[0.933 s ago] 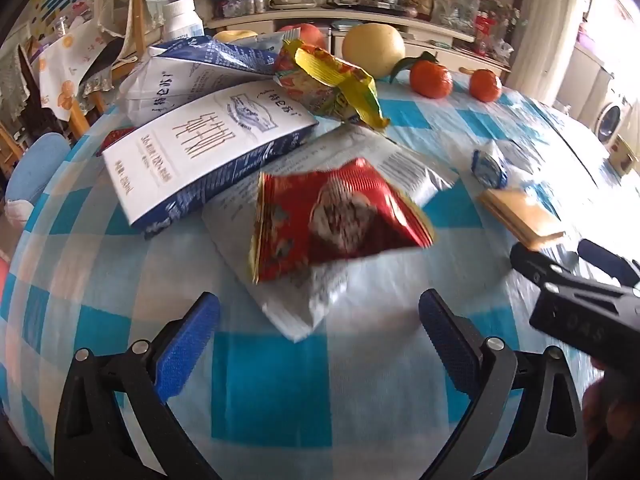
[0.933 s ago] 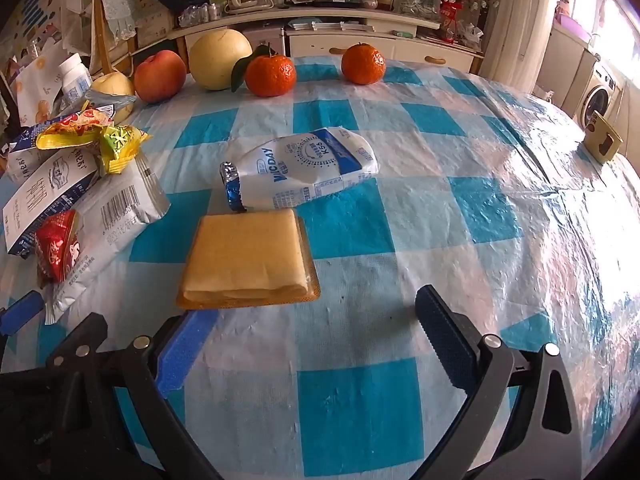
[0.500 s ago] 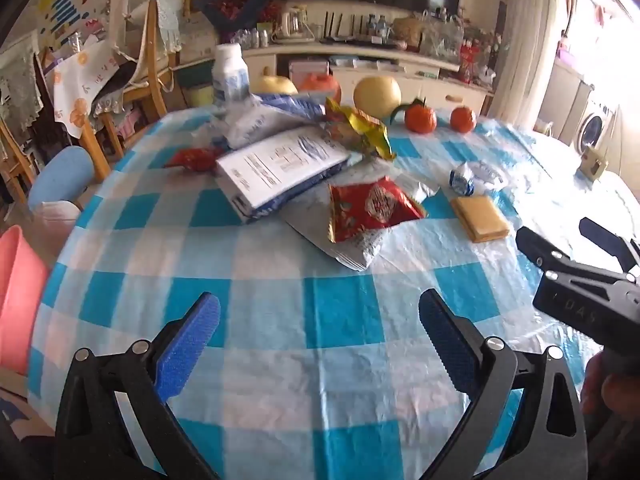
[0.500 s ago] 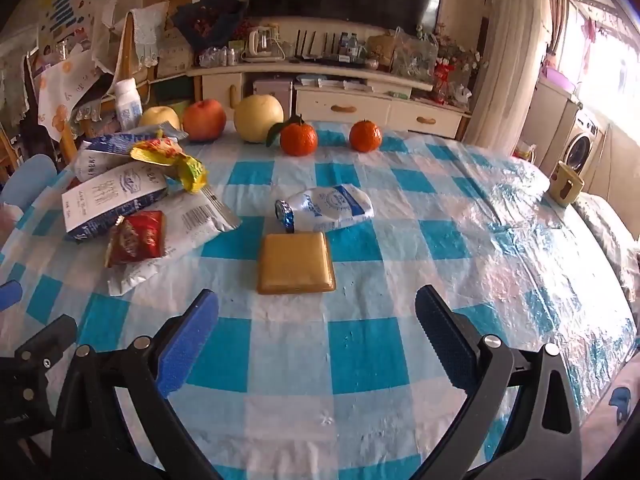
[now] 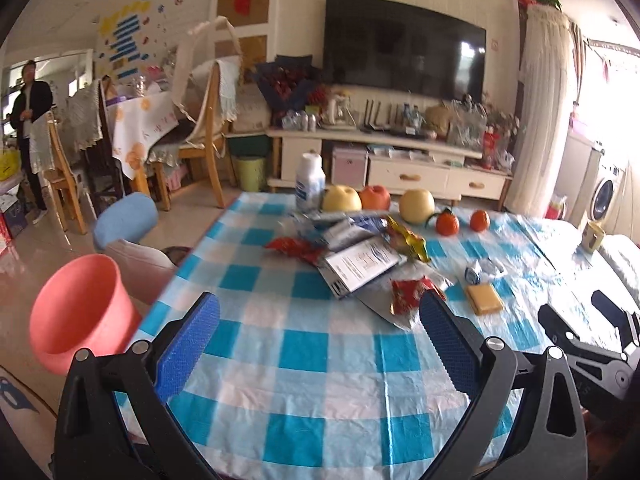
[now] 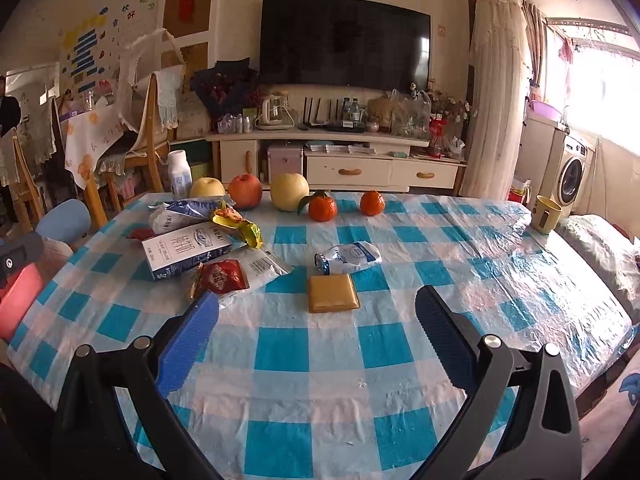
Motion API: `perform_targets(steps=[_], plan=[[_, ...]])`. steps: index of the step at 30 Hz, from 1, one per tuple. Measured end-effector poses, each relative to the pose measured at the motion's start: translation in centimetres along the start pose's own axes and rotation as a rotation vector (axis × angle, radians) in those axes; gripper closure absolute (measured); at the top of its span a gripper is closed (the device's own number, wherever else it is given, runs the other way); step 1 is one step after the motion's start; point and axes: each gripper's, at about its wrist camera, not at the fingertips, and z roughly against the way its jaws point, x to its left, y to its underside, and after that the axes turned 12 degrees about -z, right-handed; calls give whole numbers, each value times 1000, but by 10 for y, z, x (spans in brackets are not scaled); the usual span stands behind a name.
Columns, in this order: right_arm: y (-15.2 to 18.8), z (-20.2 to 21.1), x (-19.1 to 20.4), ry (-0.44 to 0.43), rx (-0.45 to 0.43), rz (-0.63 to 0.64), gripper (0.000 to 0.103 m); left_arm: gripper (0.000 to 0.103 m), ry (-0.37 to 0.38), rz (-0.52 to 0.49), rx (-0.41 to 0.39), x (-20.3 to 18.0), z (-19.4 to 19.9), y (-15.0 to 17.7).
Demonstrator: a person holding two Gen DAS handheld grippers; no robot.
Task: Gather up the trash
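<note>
A large black flat-screen television [image 6: 346, 40] hangs on the cream wall at upper centre, above a long cream low cabinet with wooden handles [image 6: 352, 160]. Wooden chairs draped with lace cloths [image 5: 208, 120] stand at the left on a glossy pale tiled floor [image 5: 24, 256]. At the right, a cream lace curtain [image 6: 496, 92] hangs beside a bright, overexposed window [image 6: 600, 76], with a white front-loading washing machine [image 6: 570, 174] below.
</note>
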Motion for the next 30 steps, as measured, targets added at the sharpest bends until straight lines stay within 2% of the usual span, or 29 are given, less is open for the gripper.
perform_targets(steps=[8,16,30], plan=[[4,23,10,-37,-55,10,4,5,-55,11,-48,20,28,-3],[5,34,12,-49,-90,18,4,5,-82,-3,-80,21,41,-4],[7,30,1,-54,-81,-9,4,5,-97,-38,-87,11,44,-3]])
